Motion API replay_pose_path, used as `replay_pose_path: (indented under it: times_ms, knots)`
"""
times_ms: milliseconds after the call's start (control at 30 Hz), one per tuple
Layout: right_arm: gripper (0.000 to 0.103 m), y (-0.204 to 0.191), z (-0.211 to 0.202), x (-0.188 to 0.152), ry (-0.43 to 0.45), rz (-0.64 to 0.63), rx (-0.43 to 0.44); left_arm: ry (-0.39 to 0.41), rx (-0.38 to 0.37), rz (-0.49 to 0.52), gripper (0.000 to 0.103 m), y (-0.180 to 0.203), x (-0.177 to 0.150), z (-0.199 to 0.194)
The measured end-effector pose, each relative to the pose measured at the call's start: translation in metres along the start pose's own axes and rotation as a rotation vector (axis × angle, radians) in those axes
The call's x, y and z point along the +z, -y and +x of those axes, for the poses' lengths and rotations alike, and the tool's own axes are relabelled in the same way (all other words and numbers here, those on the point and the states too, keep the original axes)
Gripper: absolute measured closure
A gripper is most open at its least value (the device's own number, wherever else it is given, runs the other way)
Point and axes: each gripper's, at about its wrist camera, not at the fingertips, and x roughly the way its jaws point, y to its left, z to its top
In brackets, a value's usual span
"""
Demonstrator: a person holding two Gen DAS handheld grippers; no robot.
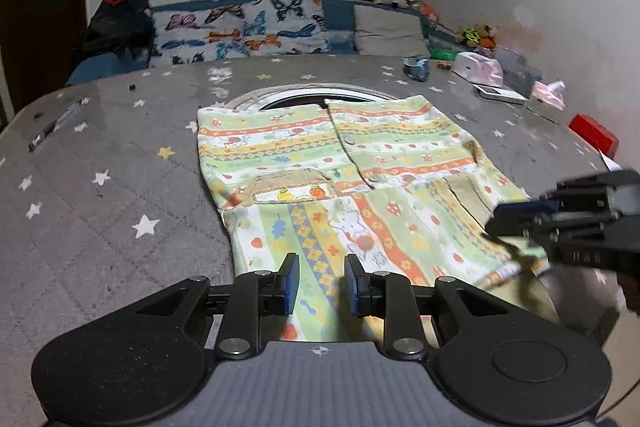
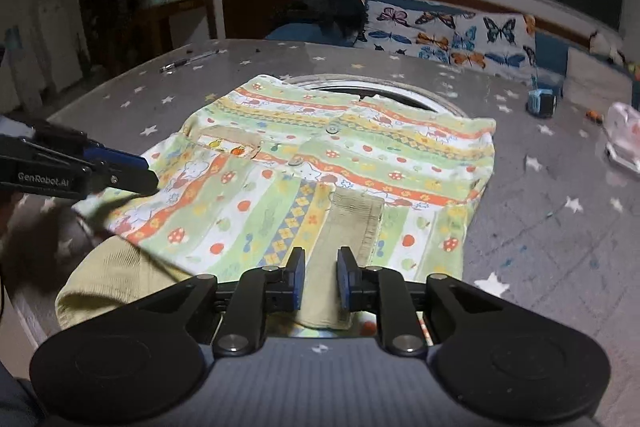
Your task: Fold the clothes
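Garment (image 1: 352,163): patterned, buttoned child's top, lying flat on the star-print surface (image 1: 100,187), collar at the far end, both sleeves crossed over the lower front.

Left claw (image 1: 322,285): jaws parted to a moderate gap, nothing between the pads; printed sleeve cloth lies directly below and ahead of it.

Right claw (image 2: 318,277): same moderate gap, also holding nothing; the beige sleeve cuff (image 2: 352,227) lies just ahead of and under the gap. In the other wrist view each claw appears at the frame edge, near the garment's near corners, but blurred, so contact with the cloth cannot be told.

Risks, as judged:
- Sleeves are only laid loosely. A pinch that catches the top layer alone would drag a sleeve off the body and undo that fold.
- A pinch taking too many layers would bunch the hem, and the fold line would skew.
- Uneven lift between the two claws would twist the cloth and slide the whole garment on the smooth surface.
- The far collar overlaps a round white rimmed object (image 1: 316,98); a forward fold could land unevenly there.
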Motion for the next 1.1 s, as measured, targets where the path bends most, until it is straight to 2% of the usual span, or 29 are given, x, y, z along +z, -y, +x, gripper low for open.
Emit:
replay_pose_path:
  times_ms: [133,233,367,433,567,633,733,800,833,967,1100]
  knots:
    - [0.085,-0.004,-0.004,-0.004,-0.01,-0.016,0.006,-0.006,-0.051,0.076,0.063,0.013,-0.008,-0.022]
    - [0.084,-0.008,-0.008,-0.009,-0.021,-0.049,-0.002,-0.029,-0.067,0.072,0.056,0.025,-0.014,-0.035]
    - [0.082,-0.009,-0.018,-0.01,-0.015,-0.052,0.005,-0.09,-0.101,-0.029,0.055,0.031,-0.014,-0.038]
    - [0.078,-0.008,-0.022,-0.012,-0.013,-0.051,0.003,-0.101,-0.114,-0.079,0.054,0.034,-0.014,-0.038]
    - [0.077,-0.008,-0.033,-0.015,-0.007,-0.053,-0.002,-0.117,-0.109,-0.105,0.05,0.042,-0.011,-0.037]
    - [0.072,-0.008,-0.039,-0.017,0.001,-0.057,-0.011,-0.136,-0.107,-0.122,0.05,0.043,-0.011,-0.034]
    - [0.066,-0.007,-0.05,-0.021,0.013,-0.067,-0.024,-0.164,-0.119,-0.142,0.052,0.045,-0.012,-0.029]
    - [0.066,-0.006,-0.055,-0.024,0.014,-0.073,-0.025,-0.181,-0.134,-0.149,0.064,0.046,-0.012,-0.026]
    - [0.064,-0.006,-0.057,-0.026,0.013,-0.079,-0.027,-0.185,-0.143,-0.15,0.074,0.047,-0.012,-0.026]
    - [0.057,-0.007,-0.067,-0.033,0.013,-0.113,-0.03,-0.172,-0.162,-0.136,0.089,0.05,-0.01,-0.028]
    - [0.052,-0.017,-0.075,-0.042,0.009,-0.186,-0.01,-0.163,-0.201,-0.171,0.091,0.042,0.004,-0.029]
